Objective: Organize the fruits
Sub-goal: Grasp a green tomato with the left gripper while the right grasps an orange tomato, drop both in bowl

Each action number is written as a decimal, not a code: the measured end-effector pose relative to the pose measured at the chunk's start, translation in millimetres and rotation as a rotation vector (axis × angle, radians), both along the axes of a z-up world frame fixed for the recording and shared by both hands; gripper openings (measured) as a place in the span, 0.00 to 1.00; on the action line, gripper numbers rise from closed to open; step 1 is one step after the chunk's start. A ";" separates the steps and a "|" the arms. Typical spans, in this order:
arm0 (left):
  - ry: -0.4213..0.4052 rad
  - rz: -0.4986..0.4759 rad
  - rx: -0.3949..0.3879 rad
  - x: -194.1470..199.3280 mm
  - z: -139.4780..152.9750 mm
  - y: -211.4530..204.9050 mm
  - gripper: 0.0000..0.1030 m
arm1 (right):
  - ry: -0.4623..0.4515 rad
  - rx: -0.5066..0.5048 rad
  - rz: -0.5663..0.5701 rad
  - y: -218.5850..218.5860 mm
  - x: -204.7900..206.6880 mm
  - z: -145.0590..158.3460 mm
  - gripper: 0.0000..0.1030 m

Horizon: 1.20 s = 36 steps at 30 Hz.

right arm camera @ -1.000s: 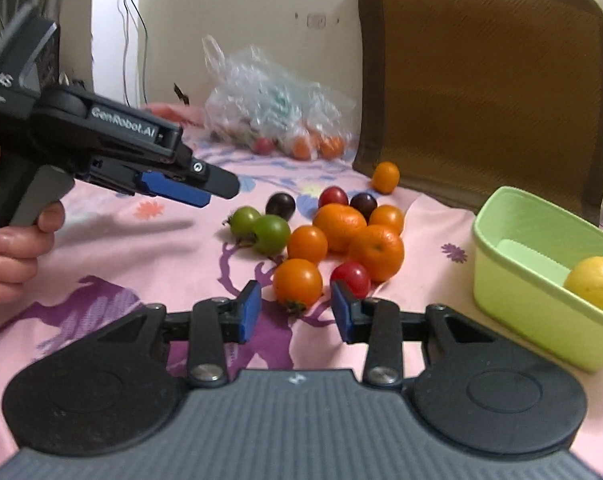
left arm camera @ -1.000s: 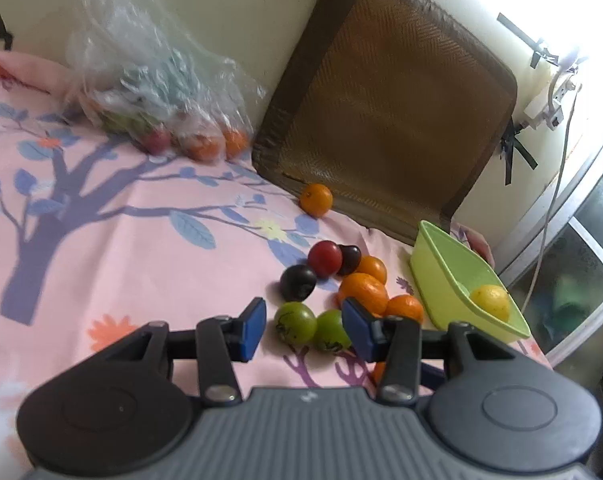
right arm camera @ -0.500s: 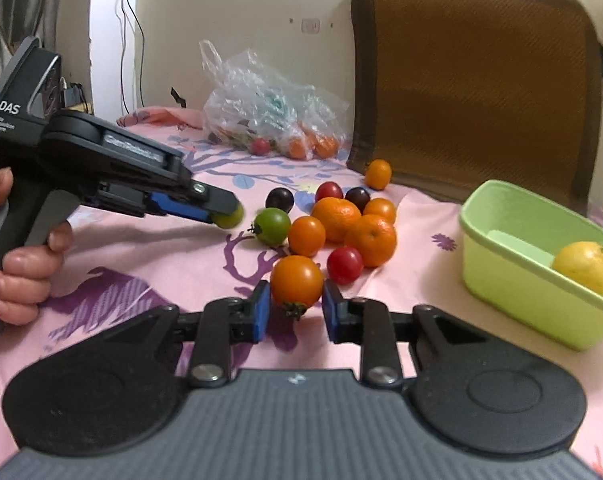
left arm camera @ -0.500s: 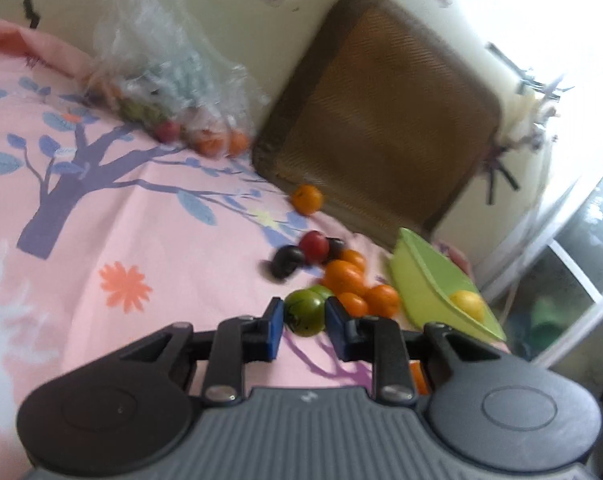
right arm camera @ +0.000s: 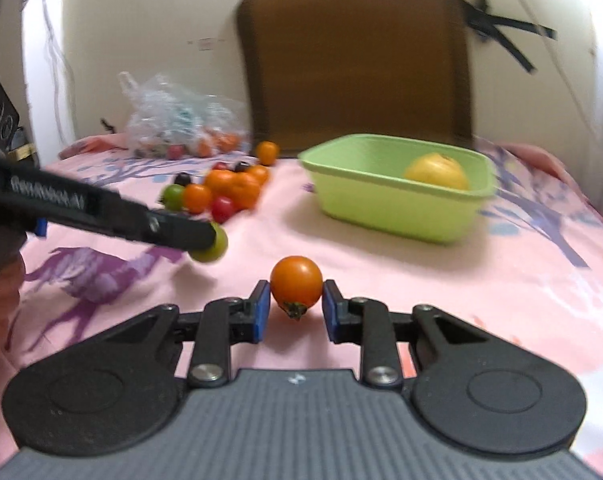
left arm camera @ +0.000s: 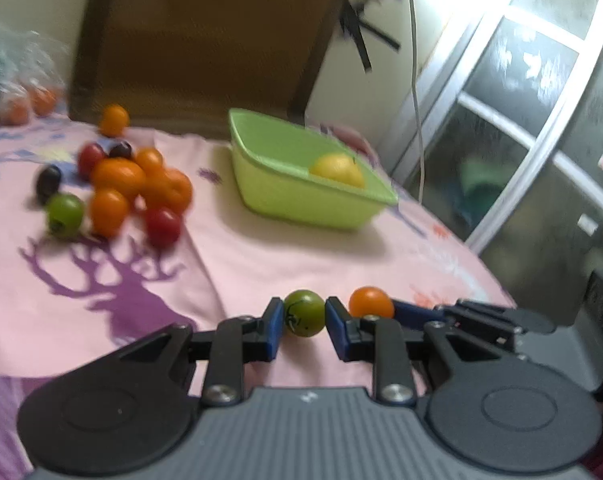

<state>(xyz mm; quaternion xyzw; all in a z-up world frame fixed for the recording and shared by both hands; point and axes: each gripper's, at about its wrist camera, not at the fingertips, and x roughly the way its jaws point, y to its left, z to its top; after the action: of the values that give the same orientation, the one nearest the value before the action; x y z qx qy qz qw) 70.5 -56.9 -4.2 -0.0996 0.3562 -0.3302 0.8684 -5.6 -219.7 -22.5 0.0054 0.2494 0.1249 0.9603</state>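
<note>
The left gripper (left arm camera: 301,316) clamps a green tomato (left arm camera: 304,313) and the right gripper (right arm camera: 295,304) an orange tomato (right arm camera: 296,282), while only the right wrist view shows the plastic bag (right arm camera: 177,126) clearly at upper left.

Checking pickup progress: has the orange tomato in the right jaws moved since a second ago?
Yes. The orange tomato, clamped in the right gripper, has left the fruit pile and now sits rightward, nearer the green bin.

A brown cushion (right arm camera: 355,60) leans on the wall (right arm camera: 149,20), far ahead of the gripper. A pink cloth (right arm camera: 441,276) with purple prints lies under it. A white cable (left arm camera: 415,80) hangs ahead to the right, beside a window (left arm camera: 541,120). Black straps (right arm camera: 501,36) hang beside the cushion.
</note>
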 end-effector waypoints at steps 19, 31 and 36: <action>-0.025 0.094 -0.049 126.6 48.9 -48.0 0.25 | -0.161 0.034 -0.073 -29.7 87.9 28.5 0.30; -0.001 0.122 -0.020 140.2 38.1 -57.7 0.34 | -0.220 0.017 -0.080 -33.4 91.1 17.1 0.44; -0.082 0.162 -0.108 108.4 70.0 -9.6 0.34 | -0.251 0.068 -0.127 -42.6 78.7 19.1 0.44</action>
<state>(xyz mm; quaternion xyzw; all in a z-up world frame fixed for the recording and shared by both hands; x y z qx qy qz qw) 178.9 -66.5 65.8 -0.1613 0.2929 -0.2813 0.8995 73.1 -262.3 -3.4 0.0379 0.1223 0.0720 0.9892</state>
